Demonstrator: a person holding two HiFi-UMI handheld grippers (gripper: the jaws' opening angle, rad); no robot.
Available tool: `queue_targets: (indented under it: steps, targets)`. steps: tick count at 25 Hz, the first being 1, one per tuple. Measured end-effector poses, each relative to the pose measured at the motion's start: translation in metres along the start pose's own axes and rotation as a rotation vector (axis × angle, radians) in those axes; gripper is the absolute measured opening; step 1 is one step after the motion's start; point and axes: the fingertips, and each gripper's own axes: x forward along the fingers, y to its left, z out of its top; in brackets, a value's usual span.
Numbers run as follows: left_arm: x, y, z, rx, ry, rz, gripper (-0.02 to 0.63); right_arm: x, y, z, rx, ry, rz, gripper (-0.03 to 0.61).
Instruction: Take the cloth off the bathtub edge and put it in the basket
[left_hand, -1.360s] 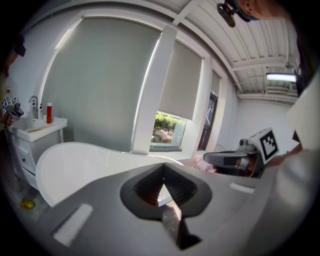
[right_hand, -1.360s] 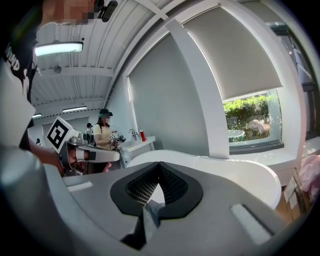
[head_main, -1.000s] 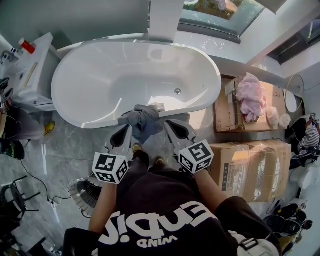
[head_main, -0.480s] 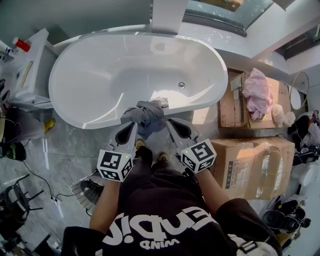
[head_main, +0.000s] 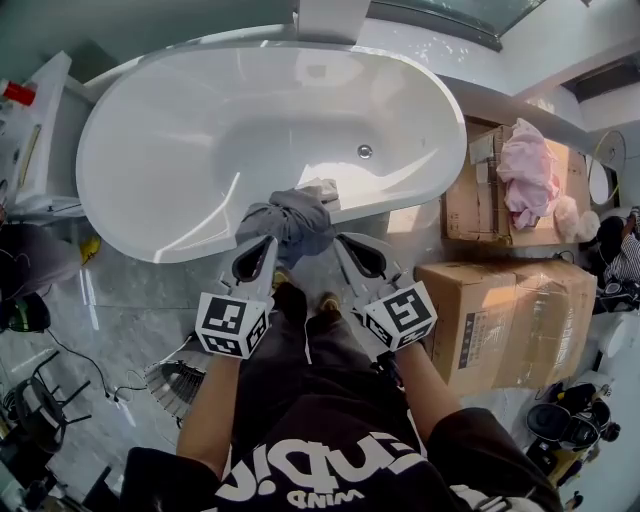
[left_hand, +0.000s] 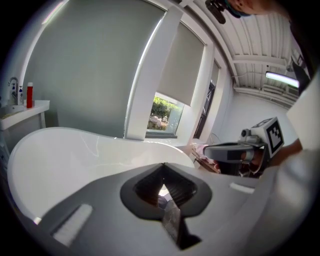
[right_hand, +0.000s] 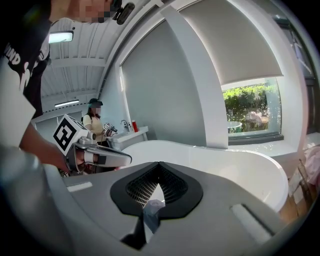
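Both forearms reach forward side by side from the person's waist. Each gripper is angled a little downward and turned in toward the grey cloth, which lies bunched over the near rim of the white bathtub. The left gripper has its tip at the cloth's lower left fold. The right gripper has its tip just beside the lower right edge. Each claw's jaws are together at the tips and clamp nothing.
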Motion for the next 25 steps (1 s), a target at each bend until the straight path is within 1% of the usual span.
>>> queue_targets:
  steps: [11,18,21,25]
  targets:
    - [0.048,0.024,-0.060,-0.009,0.059,-0.034,-0.003,0.018,-0.013,-0.049,0.030,0.046,-0.029,0.009]
    - [0.068,0.036,-0.081,0.011,0.092,-0.042,-0.002,0.030,-0.015,-0.065,0.027,0.078,-0.029,0.009]
    - [0.073,0.033,-0.084,0.016,0.106,-0.069,-0.001,0.032,-0.015,-0.067,0.029,0.089,-0.026,0.009]
    - [0.080,0.028,-0.088,0.029,0.131,-0.127,0.042,0.038,-0.016,-0.069,0.036,0.091,-0.019,0.009]
